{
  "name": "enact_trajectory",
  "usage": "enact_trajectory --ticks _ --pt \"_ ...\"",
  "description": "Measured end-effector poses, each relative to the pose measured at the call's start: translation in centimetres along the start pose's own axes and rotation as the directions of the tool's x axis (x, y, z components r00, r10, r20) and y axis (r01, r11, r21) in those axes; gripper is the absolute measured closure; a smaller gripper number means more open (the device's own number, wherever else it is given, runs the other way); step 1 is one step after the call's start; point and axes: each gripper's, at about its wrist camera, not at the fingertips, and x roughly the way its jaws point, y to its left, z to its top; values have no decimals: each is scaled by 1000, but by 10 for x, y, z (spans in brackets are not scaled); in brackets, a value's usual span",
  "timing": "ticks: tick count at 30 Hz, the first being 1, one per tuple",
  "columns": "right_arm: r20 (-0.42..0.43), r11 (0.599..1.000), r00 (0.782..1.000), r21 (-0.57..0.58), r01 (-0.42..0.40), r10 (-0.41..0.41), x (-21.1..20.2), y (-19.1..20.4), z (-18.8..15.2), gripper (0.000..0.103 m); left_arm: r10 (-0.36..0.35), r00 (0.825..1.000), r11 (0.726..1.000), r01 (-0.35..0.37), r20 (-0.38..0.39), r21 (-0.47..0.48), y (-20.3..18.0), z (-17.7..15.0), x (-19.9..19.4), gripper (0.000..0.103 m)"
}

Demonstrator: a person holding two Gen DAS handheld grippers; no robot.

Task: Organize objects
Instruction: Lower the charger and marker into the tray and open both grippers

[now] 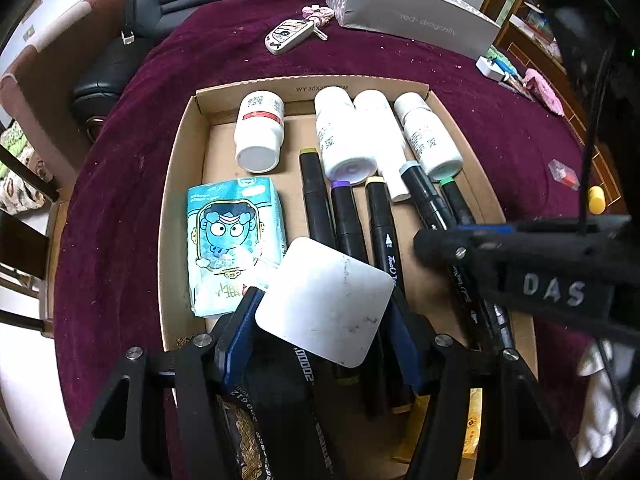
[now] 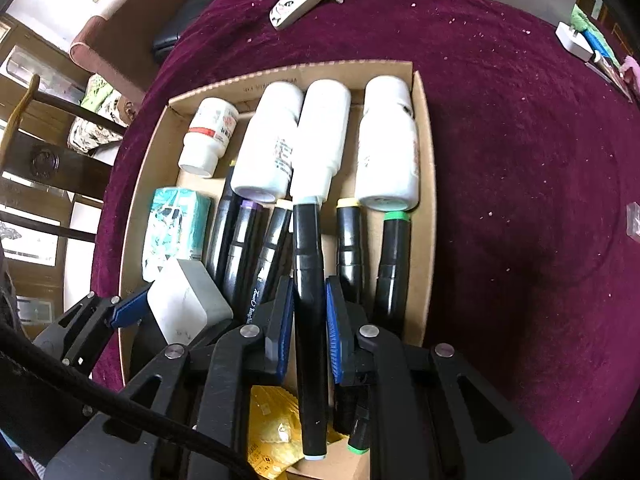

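A cardboard tray (image 1: pixel 180 152) (image 2: pixel 426 184) holds several white bottles (image 1: pixel 260 128) (image 2: pixel 386 144), several black markers (image 1: pixel 316 200) (image 2: pixel 394 264) and a blue tissue pack (image 1: pixel 234 236) (image 2: pixel 176 224). My left gripper (image 1: pixel 324 312) is shut on a white square block (image 1: pixel 326 300), held above the tray's near part; it also shows in the right wrist view (image 2: pixel 184 300). My right gripper (image 2: pixel 308 312) straddles a black marker (image 2: pixel 308 280) with blue pads (image 2: pixel 334 320) close on both sides; contact is unclear. Its finger (image 1: pixel 500 256) reaches in from the right.
The tray sits on a maroon cloth (image 1: pixel 500 120) (image 2: pixel 520 160). A key fob (image 1: pixel 288 34) (image 2: pixel 298 2), a grey box (image 1: pixel 412 12), a white charger (image 1: pixel 490 68) and small items lie beyond. Gold packets (image 2: pixel 276 432) lie at the tray's near end. Chairs stand at left.
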Motion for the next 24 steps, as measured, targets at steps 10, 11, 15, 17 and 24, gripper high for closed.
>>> enact_trajectory --ticks 10,11,15,17,24 --pt "62 999 998 31 -26 24 -23 -4 -3 55 -41 999 997 43 24 -59 6 2 -6 42" --pt "77 999 997 34 -32 29 -30 -6 -5 54 -41 999 997 43 28 -67 7 3 -8 42" --pt "102 999 994 24 -48 45 -45 -12 -9 54 18 994 995 -8 109 -96 4 3 -31 42" --pt "111 998 992 9 -57 55 -52 -13 -12 54 89 981 991 -69 171 -118 0 3 -50 42" --pt "134 994 986 -54 -91 98 -70 -18 -31 54 317 884 941 -246 344 -234 -21 -8 -131 24"
